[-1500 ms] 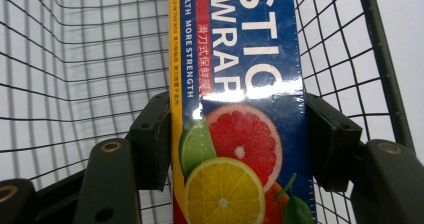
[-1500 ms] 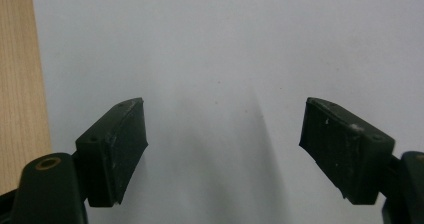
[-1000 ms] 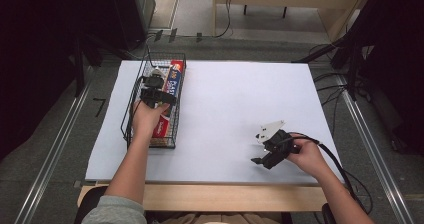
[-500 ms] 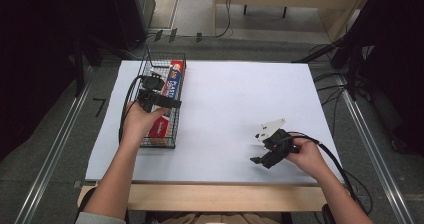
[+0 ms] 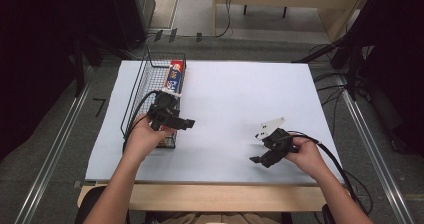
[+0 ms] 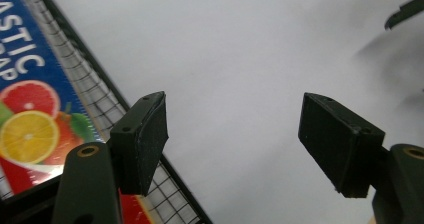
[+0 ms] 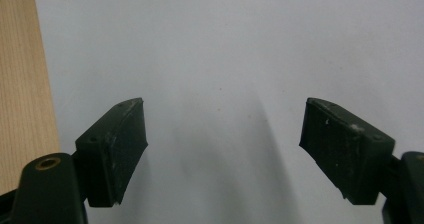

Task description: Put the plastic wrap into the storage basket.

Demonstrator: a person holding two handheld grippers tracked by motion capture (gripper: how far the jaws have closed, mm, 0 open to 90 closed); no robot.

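while the left gripper [image 5: 172,120] hangs at the near right corner of the wire basket [image 5: 137,91], its jaws stand wide apart with nothing between them; they have just been opening, and in the left gripper view [image 6: 232,144] only bare white sheet lies in the gap. the box [image 5: 175,76], red and blue with citrus fruit printed on it, lies inside the basket along its right wall, toward the far end, and the left gripper view shows it [image 6: 30,119] behind the wire mesh [image 6: 97,101], just beside the left jaw and not touching it. the left hand [image 5: 142,136] holds the gripper over the basket's near end, jaws pointing to the right across the tabletop [image 5: 240,99]. the right gripper [image 5: 262,156] sits low near the front right of the white sheet, well apart from the basket, held by the right hand [image 5: 305,154], its grey plate [image 5: 269,127] tilted up. its jaws are open too, empty, with plain white sheet [image 7: 225,59] between them in the right gripper view [image 7: 225,154] and a strip of wooden edge [image 7: 20,84] at the left
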